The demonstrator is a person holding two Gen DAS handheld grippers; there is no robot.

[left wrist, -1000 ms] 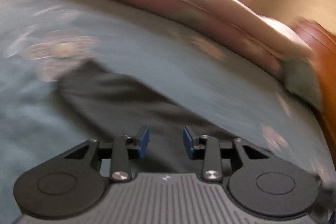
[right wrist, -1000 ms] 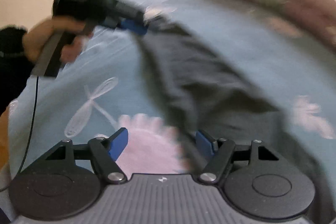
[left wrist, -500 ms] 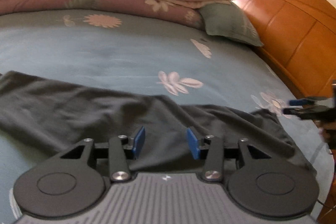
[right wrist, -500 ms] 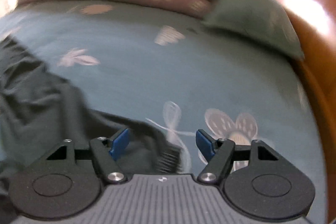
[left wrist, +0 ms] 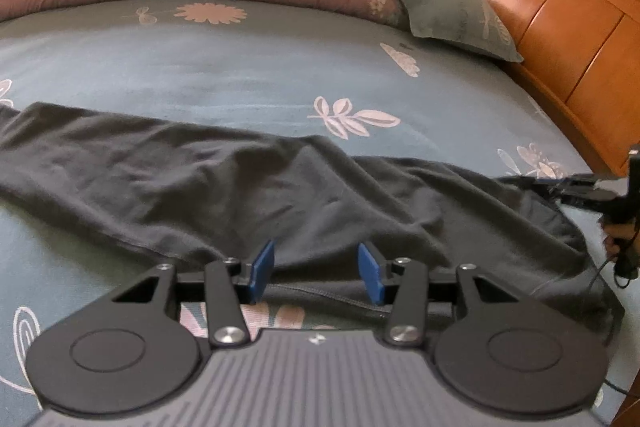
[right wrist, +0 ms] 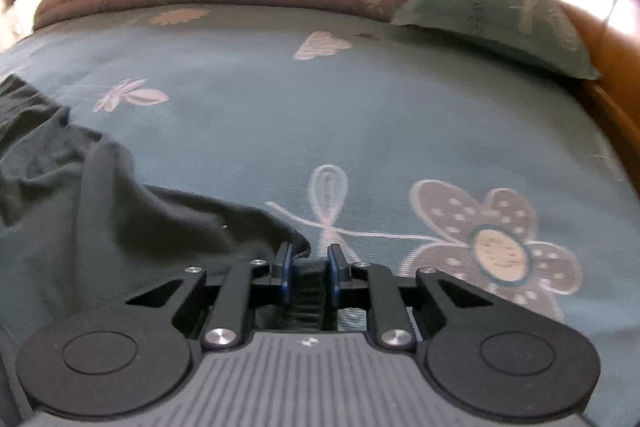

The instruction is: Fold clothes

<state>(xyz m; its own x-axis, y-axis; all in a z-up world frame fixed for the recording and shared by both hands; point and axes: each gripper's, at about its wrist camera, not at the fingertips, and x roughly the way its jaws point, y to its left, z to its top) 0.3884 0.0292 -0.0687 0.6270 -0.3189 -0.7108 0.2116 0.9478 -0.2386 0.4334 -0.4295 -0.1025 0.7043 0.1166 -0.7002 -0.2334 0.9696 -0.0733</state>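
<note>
Garment (right wrist: 120,227) edge pinched between right jaws (just closing).

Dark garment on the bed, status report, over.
Right gripper just closing on dark garment end. Left gripper open over its near edge. Nothing in the way.

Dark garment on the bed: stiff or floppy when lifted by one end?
Probably floppy: the dark garment lies in soft wrinkles on the bedsheet. It looks thin and light, so it should sag between grip points. The right gripper has just been closing with the hem between its jaws; expect the rest to trail.
</note>
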